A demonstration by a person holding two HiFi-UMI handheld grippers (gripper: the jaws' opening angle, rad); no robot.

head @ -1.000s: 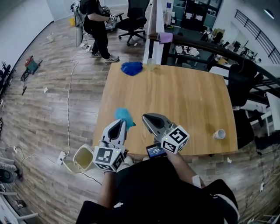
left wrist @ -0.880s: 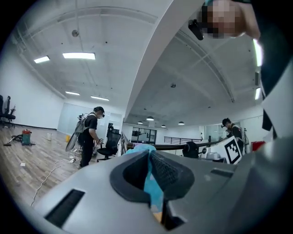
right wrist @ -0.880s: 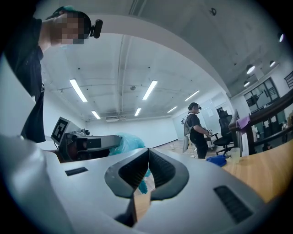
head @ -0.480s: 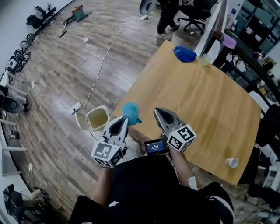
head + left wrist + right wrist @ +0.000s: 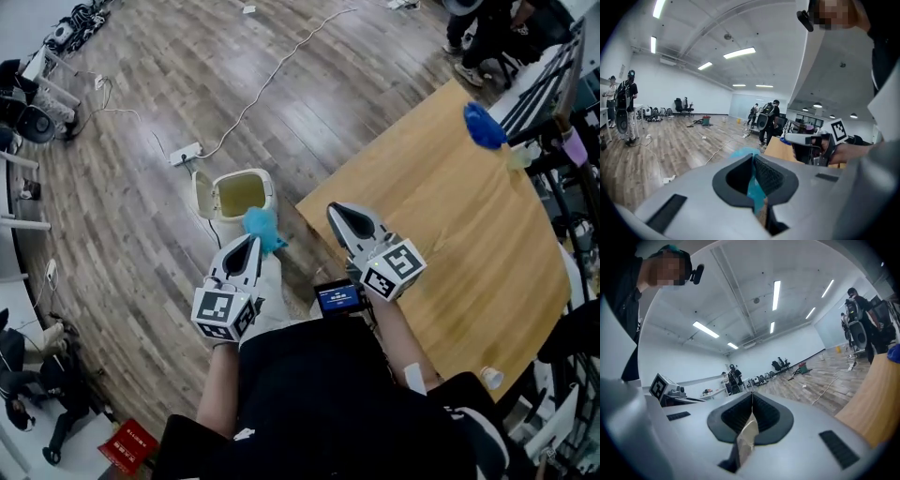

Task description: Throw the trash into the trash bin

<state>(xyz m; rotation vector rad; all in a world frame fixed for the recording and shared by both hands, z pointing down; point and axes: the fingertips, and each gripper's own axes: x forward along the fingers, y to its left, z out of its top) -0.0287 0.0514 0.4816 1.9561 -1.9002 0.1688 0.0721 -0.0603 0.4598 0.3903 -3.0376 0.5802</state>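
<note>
- Below us in the head view, the left gripper [image 5: 251, 242] has its jaws pressed shut on a crumpled blue piece of trash [image 5: 262, 228]. Its own view shows the blue stuff squeezed in the seam, with most of the wad hidden behind the jaw tips.
- We see the trash held up above the floor, near the trash bin [image 5: 246, 175] and on our side of it. We cannot tell whether it reaches over the bin's rim or hangs short of it.
- The bin stands open on the wooden floor beside the corner of the table [image 5: 469, 244], its lid tipped to the left. Its inside is only a yellowish blur.
- The right gripper [image 5: 339, 214] hangs over the table's edge, jaws closed together with nothing between them.
- Far along the table lies another blue wad [image 5: 485, 127], and a small pale cup [image 5: 490, 377] is hard to make out at the table's near edge.
- A person [image 5: 478, 37] at the top right is cut off, with only legs and shoes showing.
</note>
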